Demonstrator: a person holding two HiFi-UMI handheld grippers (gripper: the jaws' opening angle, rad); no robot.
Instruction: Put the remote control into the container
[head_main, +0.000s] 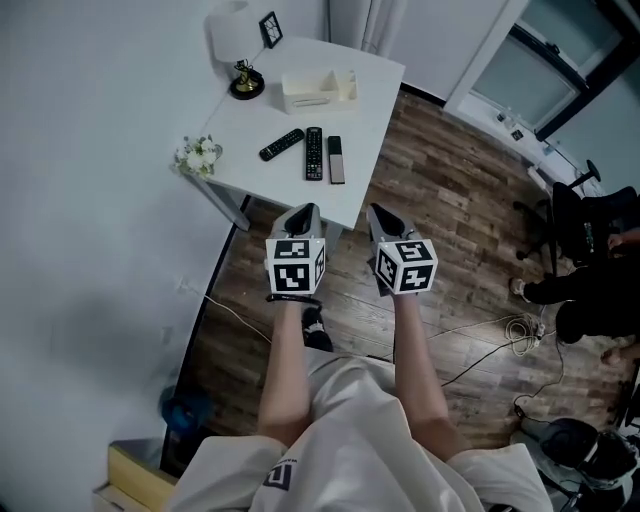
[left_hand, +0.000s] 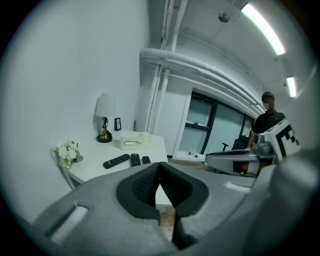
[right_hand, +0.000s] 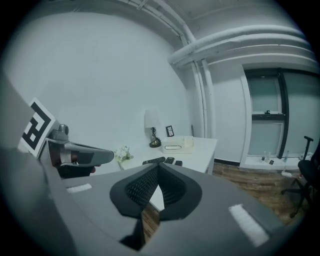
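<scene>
Three remotes lie side by side on the white table (head_main: 365, 110): a black one turned at an angle (head_main: 281, 145), a black one lying straight (head_main: 314, 153), and a slim dark one (head_main: 335, 159). Behind them stands the cream container (head_main: 309, 91), seen also in the left gripper view as the container (left_hand: 135, 140). My left gripper (head_main: 306, 211) and right gripper (head_main: 379, 214) hover side by side over the floor just short of the table's near edge. Both are shut with nothing between the jaws.
A lamp (head_main: 238, 50) and a small picture frame (head_main: 270, 28) stand at the table's far corner, a flower posy (head_main: 199, 156) at its left edge. Cables (head_main: 500, 335) trail over the wooden floor. A person (left_hand: 267, 120) and an office chair (head_main: 565, 225) are to the right.
</scene>
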